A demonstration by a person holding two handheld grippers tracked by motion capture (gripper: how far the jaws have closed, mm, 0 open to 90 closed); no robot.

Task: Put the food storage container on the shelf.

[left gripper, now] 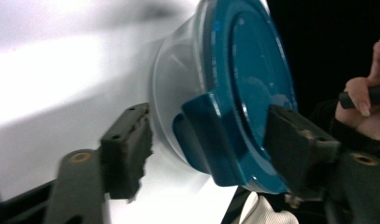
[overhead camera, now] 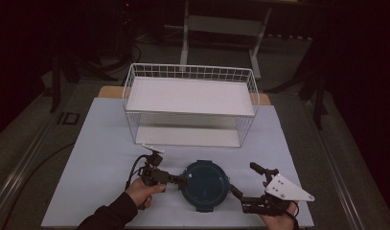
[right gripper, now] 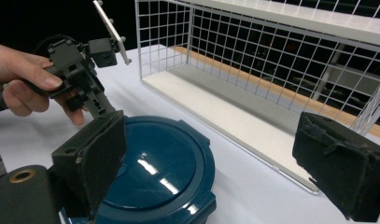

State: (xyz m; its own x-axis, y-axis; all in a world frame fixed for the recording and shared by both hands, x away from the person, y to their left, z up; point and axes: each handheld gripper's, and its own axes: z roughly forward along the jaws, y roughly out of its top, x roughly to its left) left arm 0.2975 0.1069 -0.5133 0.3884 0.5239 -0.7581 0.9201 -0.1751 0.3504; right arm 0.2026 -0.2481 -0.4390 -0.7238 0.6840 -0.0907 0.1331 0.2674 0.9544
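Left gripper [left gripper: 206, 144] astride lid clip [left gripper: 204, 135]

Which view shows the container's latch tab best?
The left gripper view: the latch tab sits close up between that gripper's jaws, folded down over the clear wall of the container. The high view gives the whole round lid from above, tabs as small bumps on the rim. The right gripper view shows the lid top and one near tab at the bottom edge.

wire rack [overhead camera: 190, 103] blocks behind, table [overhead camera: 101, 158] sides open
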